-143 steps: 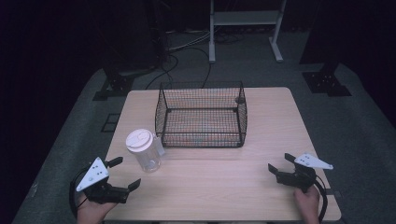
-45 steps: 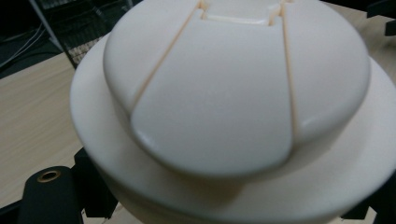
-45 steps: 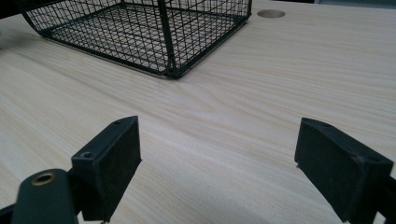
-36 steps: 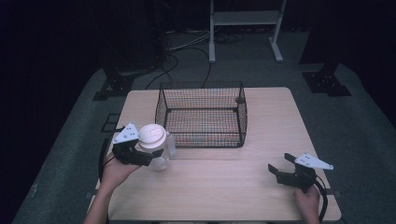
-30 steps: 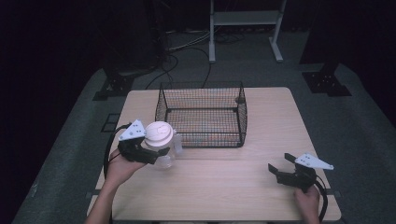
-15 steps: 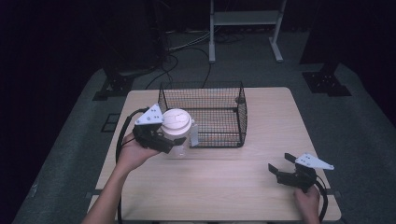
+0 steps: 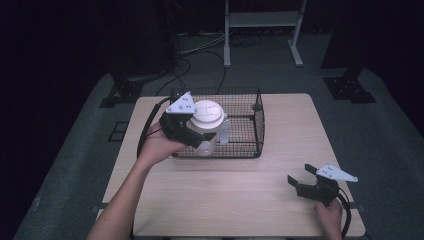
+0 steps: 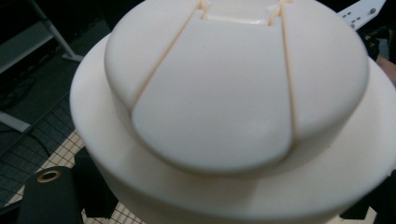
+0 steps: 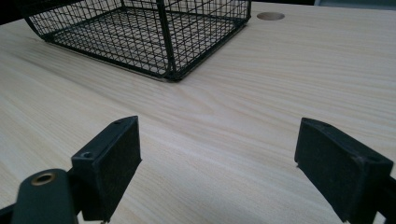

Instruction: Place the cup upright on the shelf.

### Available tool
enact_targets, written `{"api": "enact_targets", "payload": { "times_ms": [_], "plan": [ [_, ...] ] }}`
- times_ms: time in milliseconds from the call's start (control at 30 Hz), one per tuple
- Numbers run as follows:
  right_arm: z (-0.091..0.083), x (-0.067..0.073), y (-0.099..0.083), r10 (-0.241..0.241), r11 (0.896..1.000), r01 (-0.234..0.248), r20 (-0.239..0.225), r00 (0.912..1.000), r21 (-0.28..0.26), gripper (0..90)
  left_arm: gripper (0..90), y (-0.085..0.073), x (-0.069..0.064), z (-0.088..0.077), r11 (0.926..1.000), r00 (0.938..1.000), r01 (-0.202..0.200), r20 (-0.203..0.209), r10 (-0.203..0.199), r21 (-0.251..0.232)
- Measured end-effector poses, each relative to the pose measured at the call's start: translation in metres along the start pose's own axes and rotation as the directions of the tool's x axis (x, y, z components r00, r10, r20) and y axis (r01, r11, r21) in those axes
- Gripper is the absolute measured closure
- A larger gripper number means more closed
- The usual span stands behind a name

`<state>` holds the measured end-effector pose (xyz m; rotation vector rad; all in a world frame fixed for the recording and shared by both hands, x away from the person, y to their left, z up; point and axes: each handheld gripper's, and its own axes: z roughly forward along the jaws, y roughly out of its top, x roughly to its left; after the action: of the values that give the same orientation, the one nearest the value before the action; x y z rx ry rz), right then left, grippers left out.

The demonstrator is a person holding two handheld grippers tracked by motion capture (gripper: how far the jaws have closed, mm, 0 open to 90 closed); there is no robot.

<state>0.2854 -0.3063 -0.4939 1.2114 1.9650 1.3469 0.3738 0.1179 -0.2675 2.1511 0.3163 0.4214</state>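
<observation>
A clear plastic cup (image 7: 209,131) with a white domed lid (image 8: 233,88) hangs in the air over the left part of the black wire basket (image 7: 247,131). My left gripper (image 7: 200,137) is shut on the cup's side, and the lid sits very close in the left gripper view. Near the table's front right corner my right gripper (image 7: 300,177) rests open, its two black jaws wide apart (image 9: 219,163) over bare wood. The basket's near corner (image 9: 168,56) lies ahead of them.
The light wooden table (image 7: 225,200) has a round cable hole (image 9: 270,16) beyond the basket. Dark floor, cables and a white stand (image 7: 262,20) lie behind the table. Bare wood lies between the basket and the front edge.
My left gripper took hold of the cup at the table's left front, lifted it and carried it right and away to above the basket. The right gripper has stayed still.
</observation>
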Motion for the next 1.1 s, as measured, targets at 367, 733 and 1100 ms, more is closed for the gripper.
{"api": "enact_targets", "payload": {
  "times_ms": [367, 733, 1100],
  "plan": [
    [0.0, 0.0, 0.0, 0.001, 1.0, -0.001, -0.001, 1.0, 0.0, 13.5, 15.3, 0.03, 0.021, 0.023, 0.9985, 0.9997, -0.019, -0.013, 0.019, 0.052],
    [0.0, 0.001, 0.0, -0.004, 1.0, 0.004, -0.001, 1.0, 0.003, 13.5, 15.3, 0.037, 0.035, 0.06, 0.9949, 1.0, -0.005, -0.007, 0.006, 0.1],
    [0.0, 0.0, 0.0, 0.004, 1.0, -0.004, -0.004, 1.0, 0.001, 13.5, 15.3, 0.028, 0.057, 0.091, 0.9894, 0.9975, 0.07, -0.008, -0.07, 0.127]
  ]
}}
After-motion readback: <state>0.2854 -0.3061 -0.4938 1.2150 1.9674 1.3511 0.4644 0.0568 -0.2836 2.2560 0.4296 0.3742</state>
